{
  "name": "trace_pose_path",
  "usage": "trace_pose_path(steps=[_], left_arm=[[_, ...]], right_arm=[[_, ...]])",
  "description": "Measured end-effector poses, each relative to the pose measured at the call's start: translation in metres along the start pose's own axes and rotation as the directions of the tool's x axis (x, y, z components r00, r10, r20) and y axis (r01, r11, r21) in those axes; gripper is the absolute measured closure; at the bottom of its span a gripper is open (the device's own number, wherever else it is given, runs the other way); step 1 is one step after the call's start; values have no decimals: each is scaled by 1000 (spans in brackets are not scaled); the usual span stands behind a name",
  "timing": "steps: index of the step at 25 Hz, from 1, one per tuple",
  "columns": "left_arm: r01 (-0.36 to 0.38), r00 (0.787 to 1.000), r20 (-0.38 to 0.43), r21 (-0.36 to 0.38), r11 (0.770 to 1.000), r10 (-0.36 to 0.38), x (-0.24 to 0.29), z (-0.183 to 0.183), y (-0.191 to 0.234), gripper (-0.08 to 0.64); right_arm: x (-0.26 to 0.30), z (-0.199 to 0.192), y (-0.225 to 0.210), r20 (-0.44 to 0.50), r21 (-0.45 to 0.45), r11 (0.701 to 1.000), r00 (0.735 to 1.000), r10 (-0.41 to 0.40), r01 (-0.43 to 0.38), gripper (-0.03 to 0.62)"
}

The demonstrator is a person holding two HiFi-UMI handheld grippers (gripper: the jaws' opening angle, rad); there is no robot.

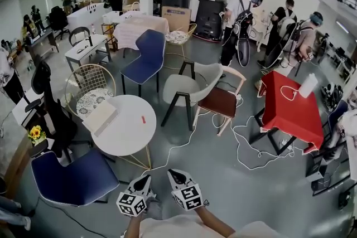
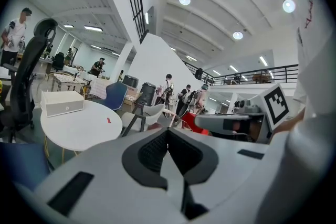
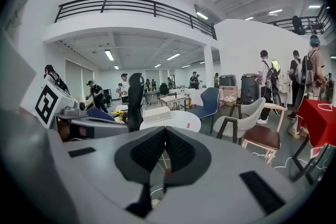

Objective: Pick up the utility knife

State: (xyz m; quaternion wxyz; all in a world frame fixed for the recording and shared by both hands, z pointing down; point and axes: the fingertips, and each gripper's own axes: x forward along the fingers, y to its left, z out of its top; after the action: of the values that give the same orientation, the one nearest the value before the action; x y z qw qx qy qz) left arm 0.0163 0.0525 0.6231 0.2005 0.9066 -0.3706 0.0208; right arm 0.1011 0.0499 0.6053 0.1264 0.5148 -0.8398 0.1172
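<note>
Broadly, this is a big open hall with a grey floor [image 1: 223, 175], scattered chairs and people standing well off at the back. Nearest is a round white desk [image 1: 125, 139], with a blue chair [image 1: 75, 178] just beside it. On the desk lies a flat white box [image 1: 100, 115]. Low in the head view, the left gripper [image 1: 144, 182] and the right gripper [image 1: 175, 176] hang side by side over the floor, near the desk but short of it. Smallest of all is a red sliver [image 1: 143, 119] lying alone on the desktop, apart from the box. It is too small to be sure of, but I take it for the utility knife.

Each gripper's own view shows its fingers [image 2: 152, 152] pressed together with nothing between them; the right pair [image 3: 149, 152] reads the same.

By my reading the step is the approach. Next, one gripper must reach over the desk, part its fingers and come down astride the knife.

Only the head view shows the gap between grippers and desk. The gripper views give the level look: the knife lies flat on the desk.
</note>
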Motion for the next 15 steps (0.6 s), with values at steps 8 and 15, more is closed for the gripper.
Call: trace_pose_path(steps=[8,15], left_arm=[[10,1000,-1,2,1000,-10,34,47,70,548],[-20,1000,3,-3,1000,20,45,87,132,548]], right_arm=[[81,42,-13,1,6,1000,1000,-7,7,575],[149,76,-9,-10,3,1000,1000,22,-22,575]])
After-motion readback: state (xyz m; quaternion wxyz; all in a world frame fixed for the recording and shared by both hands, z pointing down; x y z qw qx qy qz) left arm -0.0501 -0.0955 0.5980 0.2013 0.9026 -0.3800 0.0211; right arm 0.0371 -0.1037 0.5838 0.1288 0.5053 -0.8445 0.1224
